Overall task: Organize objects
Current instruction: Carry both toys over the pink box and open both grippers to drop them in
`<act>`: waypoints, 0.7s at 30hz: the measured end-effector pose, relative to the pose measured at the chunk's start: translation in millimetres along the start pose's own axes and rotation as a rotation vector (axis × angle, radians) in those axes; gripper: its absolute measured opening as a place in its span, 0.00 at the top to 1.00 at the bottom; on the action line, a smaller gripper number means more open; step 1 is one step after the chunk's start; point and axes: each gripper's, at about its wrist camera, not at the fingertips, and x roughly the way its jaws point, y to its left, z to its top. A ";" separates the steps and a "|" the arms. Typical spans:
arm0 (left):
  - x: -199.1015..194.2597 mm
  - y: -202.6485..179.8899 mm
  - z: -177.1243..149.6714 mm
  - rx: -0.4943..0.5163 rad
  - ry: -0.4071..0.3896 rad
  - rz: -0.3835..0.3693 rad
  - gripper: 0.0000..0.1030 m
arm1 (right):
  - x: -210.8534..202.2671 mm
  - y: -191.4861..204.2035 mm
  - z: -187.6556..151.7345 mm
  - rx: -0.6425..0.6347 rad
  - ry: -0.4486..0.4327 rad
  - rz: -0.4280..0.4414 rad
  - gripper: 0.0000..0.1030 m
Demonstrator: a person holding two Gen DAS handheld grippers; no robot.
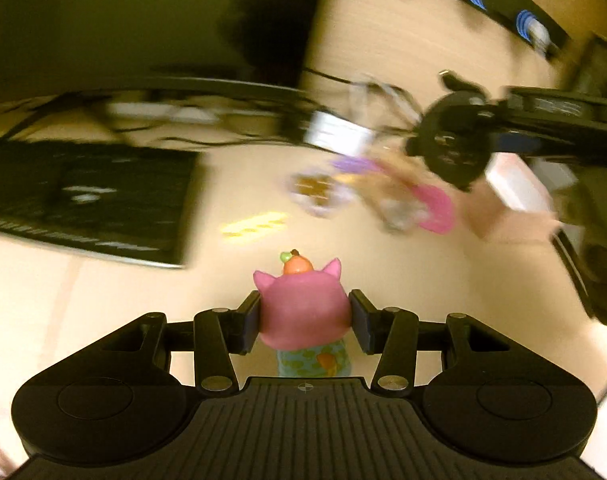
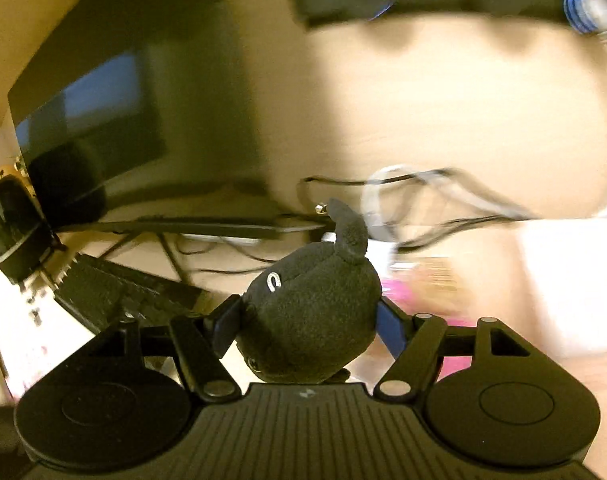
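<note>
My left gripper (image 1: 304, 316) is shut on a pink cat figurine (image 1: 303, 312) with an orange fruit on its head and a blue patterned body, held above the beige desk (image 1: 115, 292). My right gripper (image 2: 309, 316) is shut on a black plush toy (image 2: 311, 312) with a pointed ear, held above the desk. The right gripper (image 1: 449, 140) also shows in the left wrist view, at the upper right, blurred. Small toys lie blurred on the desk ahead: a pink piece (image 1: 435, 208), a purple and brown piece (image 1: 319, 192) and a yellow piece (image 1: 255, 224).
A black keyboard (image 1: 83, 200) lies at the left, a dark monitor (image 2: 115, 120) stands behind it, and cables (image 2: 415, 196) run along the back. A white box (image 1: 515, 184) is at the right. A black device (image 2: 7, 224) sits at far left.
</note>
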 end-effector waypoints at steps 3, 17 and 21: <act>12.1 -51.7 7.8 0.020 -0.012 -0.080 0.50 | -55.3 -39.9 -26.9 -0.081 -0.008 -0.100 0.31; 165.1 -295.0 143.8 0.248 -0.109 -0.206 0.48 | -141.5 -162.4 -100.5 0.008 -0.052 -0.197 0.31; 200.4 -293.3 145.3 0.057 -0.086 -0.290 0.48 | -131.6 -171.6 -97.9 0.042 -0.043 -0.187 0.31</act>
